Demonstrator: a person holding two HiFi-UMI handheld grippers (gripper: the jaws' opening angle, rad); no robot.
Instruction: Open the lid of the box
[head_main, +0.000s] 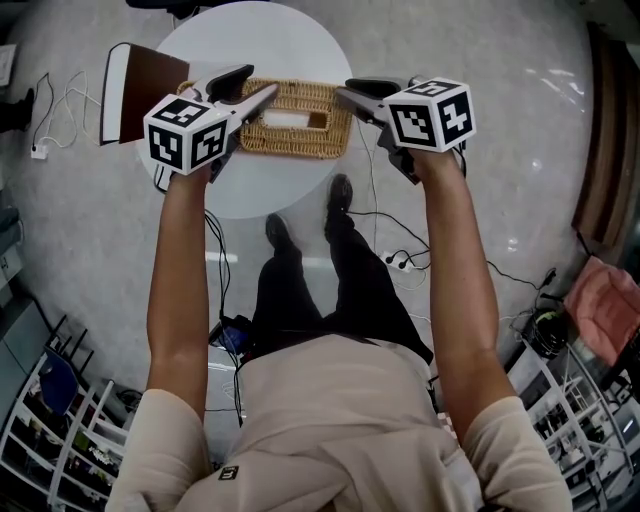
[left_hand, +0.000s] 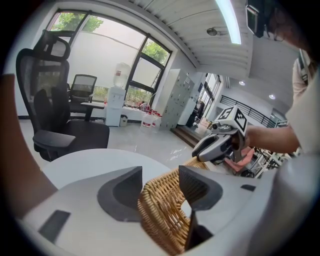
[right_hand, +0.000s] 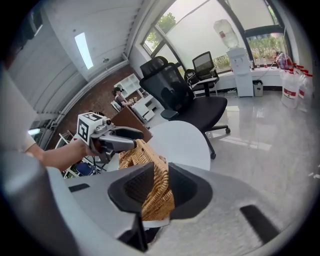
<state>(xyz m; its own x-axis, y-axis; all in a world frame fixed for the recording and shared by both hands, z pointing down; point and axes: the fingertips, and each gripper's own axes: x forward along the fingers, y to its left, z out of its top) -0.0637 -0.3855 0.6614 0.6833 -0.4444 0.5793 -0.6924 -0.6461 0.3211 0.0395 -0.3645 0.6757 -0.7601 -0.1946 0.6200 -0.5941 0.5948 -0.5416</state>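
Round white table (head_main: 290, 40), wicker box (head_main: 296, 146), white tissue (head_main: 287, 118) inside

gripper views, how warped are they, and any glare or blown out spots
Left gripper view: strong fisheye bend, dark corners, ceiling light blown out. Right gripper view: same bend, window washed pale, wicker box sharp. Head view: edges curve, glare spots on floor.

Head view: overhead, looking steeply down on the round surface (head_main: 250, 40). Left gripper view and right gripper view: close, at opposite ends of the wicker box (head_main: 300, 140), facing each other. Shared: box, left tongs (right_hand: 137, 136), right tongs (left_hand: 197, 152).
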